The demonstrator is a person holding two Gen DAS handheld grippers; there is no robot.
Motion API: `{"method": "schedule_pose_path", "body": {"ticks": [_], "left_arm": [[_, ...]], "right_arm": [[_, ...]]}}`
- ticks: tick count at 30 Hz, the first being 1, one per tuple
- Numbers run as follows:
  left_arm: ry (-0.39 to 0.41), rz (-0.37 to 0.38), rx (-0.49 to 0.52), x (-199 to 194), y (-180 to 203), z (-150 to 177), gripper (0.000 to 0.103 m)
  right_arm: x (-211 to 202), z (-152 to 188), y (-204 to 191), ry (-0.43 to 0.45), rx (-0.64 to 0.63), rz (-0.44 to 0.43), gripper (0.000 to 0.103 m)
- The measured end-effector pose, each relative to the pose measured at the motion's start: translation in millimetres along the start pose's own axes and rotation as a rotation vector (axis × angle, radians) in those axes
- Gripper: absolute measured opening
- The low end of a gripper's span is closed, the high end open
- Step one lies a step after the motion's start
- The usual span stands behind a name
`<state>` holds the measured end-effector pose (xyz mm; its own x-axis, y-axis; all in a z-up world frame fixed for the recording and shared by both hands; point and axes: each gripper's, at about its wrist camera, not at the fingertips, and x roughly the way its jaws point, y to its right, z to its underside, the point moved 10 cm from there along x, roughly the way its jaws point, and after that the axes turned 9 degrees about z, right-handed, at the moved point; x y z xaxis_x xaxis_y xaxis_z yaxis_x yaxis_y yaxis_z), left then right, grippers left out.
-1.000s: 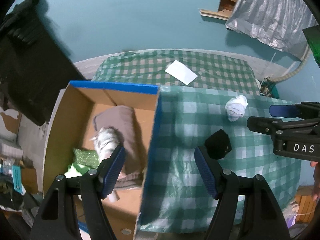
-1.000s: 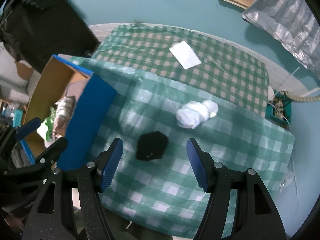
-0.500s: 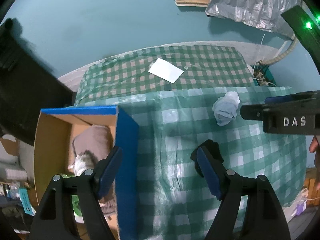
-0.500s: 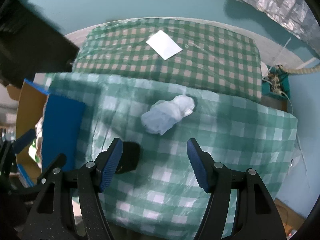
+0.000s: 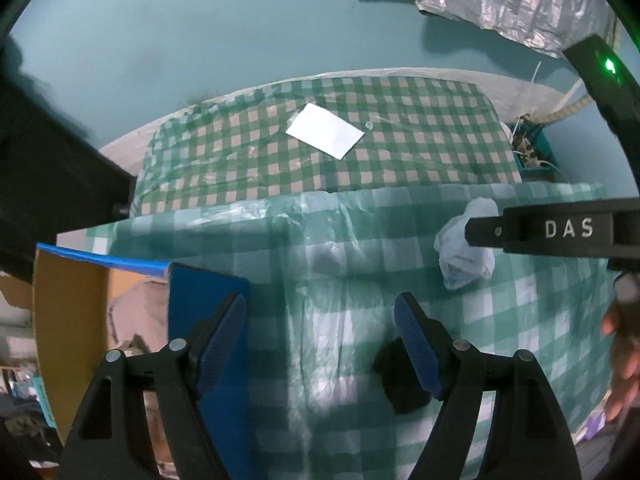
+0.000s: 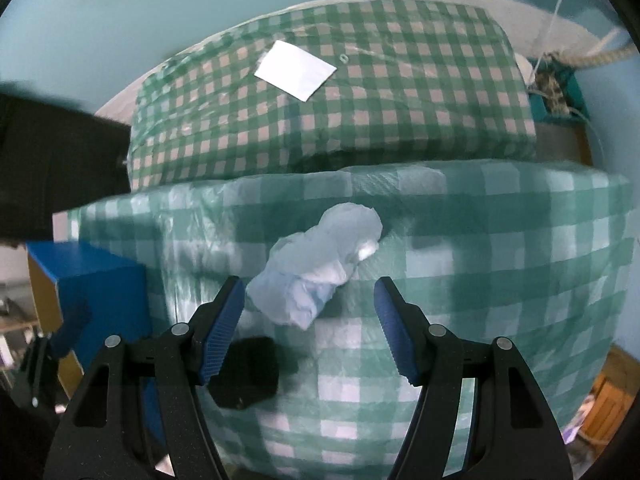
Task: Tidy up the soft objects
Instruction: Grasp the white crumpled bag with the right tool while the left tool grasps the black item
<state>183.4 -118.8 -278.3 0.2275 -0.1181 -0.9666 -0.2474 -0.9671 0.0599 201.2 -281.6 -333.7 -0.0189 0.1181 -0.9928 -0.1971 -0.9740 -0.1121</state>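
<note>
A crumpled pale blue soft bundle point(image 6: 316, 264) lies on the green checked table point(image 6: 500, 280). My right gripper point(image 6: 308, 320) is open and hovers just in front of it, the bundle between and slightly beyond the pads. The bundle also shows in the left wrist view point(image 5: 464, 256), partly behind the right gripper's finger. A black soft object point(image 6: 248, 376) lies near the table's front; in the left wrist view point(image 5: 396, 380) it sits behind my right pad. My left gripper point(image 5: 320, 344) is open and empty above the table beside the box point(image 5: 68, 300).
The blue-edged cardboard box point(image 6: 100, 292) at the table's left holds a brown cloth point(image 5: 140, 312). A white card point(image 5: 324, 130) lies on a second checked surface behind. A teal basket point(image 6: 556, 88) stands at far right on the floor.
Both grippers moved right and forward. The left one left the box and now hangs over the table. The right one closed in on the pale blue bundle, passing the black object.
</note>
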Motion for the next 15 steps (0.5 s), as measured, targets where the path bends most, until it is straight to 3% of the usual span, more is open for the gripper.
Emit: {"method": "schedule_pose_path", "body": {"ticks": [8,15], "left_arm": [[-0.023,0.010,-0.028,20.1,-2.2,-7.9,0.078],[-0.038,0.010,-0.060,24.8,-6.2,-5.5,0.078]], "right_arm": [[22.4,-13.1,-1.6,-0.011,0.043,0.023,0.066],[46.6,-8.1,-4.7,-0.040,-0.013,0.086,0.066]]}}
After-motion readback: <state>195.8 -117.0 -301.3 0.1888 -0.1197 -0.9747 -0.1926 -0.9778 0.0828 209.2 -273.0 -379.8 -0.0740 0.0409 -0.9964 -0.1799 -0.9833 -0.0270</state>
